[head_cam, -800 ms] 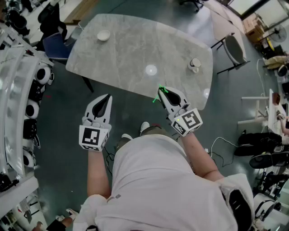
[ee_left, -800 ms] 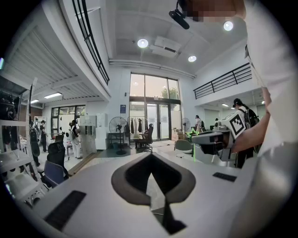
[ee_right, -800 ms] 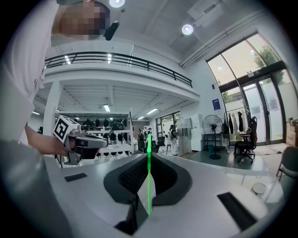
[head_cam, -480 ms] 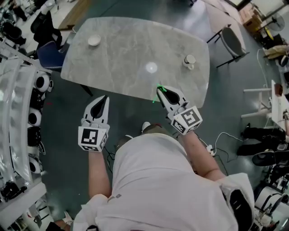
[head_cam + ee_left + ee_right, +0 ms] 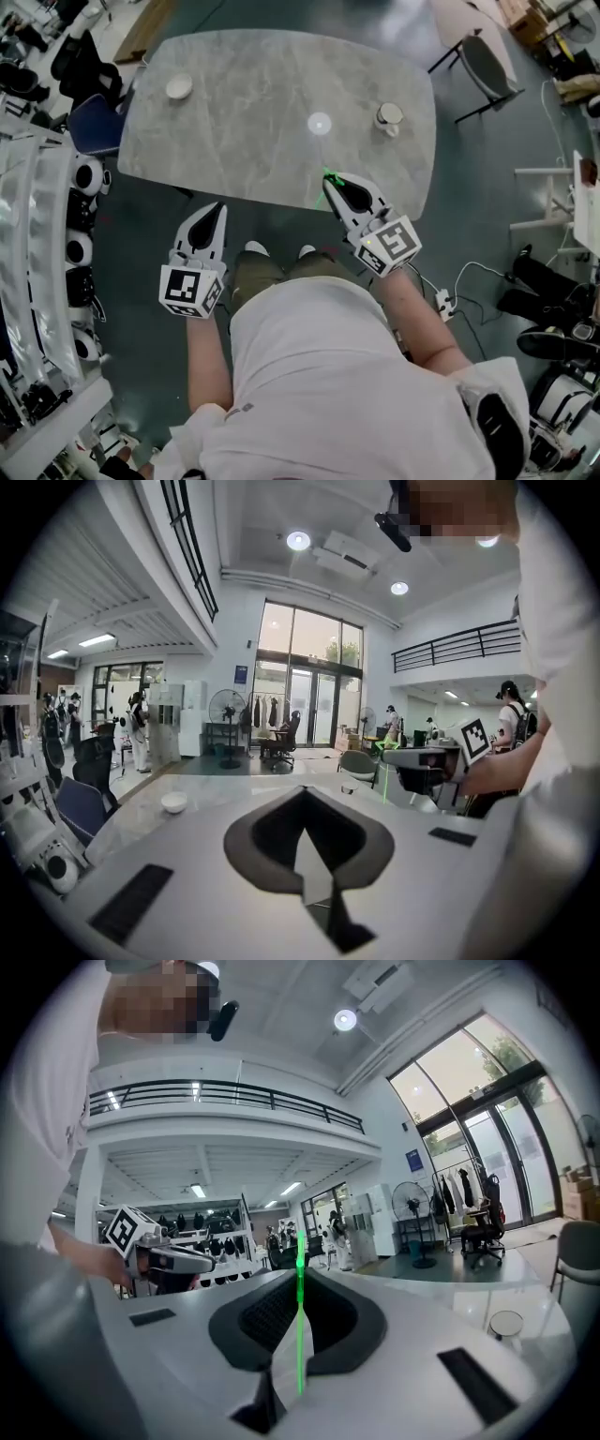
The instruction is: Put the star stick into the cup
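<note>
My right gripper (image 5: 334,184) is shut on a thin green star stick (image 5: 324,190), with its tip over the near edge of the grey marble table (image 5: 244,141). In the right gripper view the star stick (image 5: 300,1321) stands upright between the closed jaws of the right gripper (image 5: 300,1279). The white cup (image 5: 388,116) stands at the table's far right, apart from the gripper; the cup (image 5: 507,1324) shows low at the right. My left gripper (image 5: 216,211) is shut and holds nothing, in front of the table's near edge, over the floor.
A white bowl (image 5: 178,87) sits at the table's far left corner. A blue chair (image 5: 96,122) stands left of the table and a grey chair (image 5: 487,64) at its right. Racks of equipment (image 5: 47,234) line the left side. Cables (image 5: 459,281) lie on the floor at right.
The person has stepped forward, so the table sits nearer and more to the left in view. The right gripper with the stick has reached slightly further over the table's near edge.
</note>
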{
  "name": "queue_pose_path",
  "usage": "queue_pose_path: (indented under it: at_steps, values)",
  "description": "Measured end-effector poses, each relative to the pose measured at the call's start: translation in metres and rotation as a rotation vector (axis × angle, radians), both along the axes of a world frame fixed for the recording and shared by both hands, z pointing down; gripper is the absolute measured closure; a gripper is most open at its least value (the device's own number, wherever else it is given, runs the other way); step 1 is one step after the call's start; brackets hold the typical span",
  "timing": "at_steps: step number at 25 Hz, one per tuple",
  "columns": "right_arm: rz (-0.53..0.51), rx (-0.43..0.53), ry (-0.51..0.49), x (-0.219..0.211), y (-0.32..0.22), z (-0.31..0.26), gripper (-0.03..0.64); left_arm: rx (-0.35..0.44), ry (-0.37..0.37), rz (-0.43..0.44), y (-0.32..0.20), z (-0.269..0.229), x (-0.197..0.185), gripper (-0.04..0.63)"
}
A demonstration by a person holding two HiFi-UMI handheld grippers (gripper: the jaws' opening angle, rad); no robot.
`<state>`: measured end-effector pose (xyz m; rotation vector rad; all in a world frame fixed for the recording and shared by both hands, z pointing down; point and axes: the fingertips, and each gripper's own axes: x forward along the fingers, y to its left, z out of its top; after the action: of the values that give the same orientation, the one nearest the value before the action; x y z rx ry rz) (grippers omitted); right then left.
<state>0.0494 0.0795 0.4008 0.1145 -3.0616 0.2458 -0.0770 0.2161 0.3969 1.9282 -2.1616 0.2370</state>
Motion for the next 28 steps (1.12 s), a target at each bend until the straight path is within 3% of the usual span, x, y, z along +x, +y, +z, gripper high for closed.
queue_pose_path:
  at_steps: [6,17,28]
  values:
    - [0.035,0.001,0.019,-0.022,-0.022,0.011,0.592,-0.034,0.009,0.062,-0.033,0.022,-0.024,0.594]
    - [0.181,-0.024,0.041,-0.115,-0.074,0.008,0.592,-0.014,0.122,0.208,-0.107,0.032,-0.134,0.594]
    - [0.417,-0.063,0.014,-0.139,-0.111,0.001,0.592,-0.024,0.152,0.444,-0.163,0.043,-0.170,0.594]
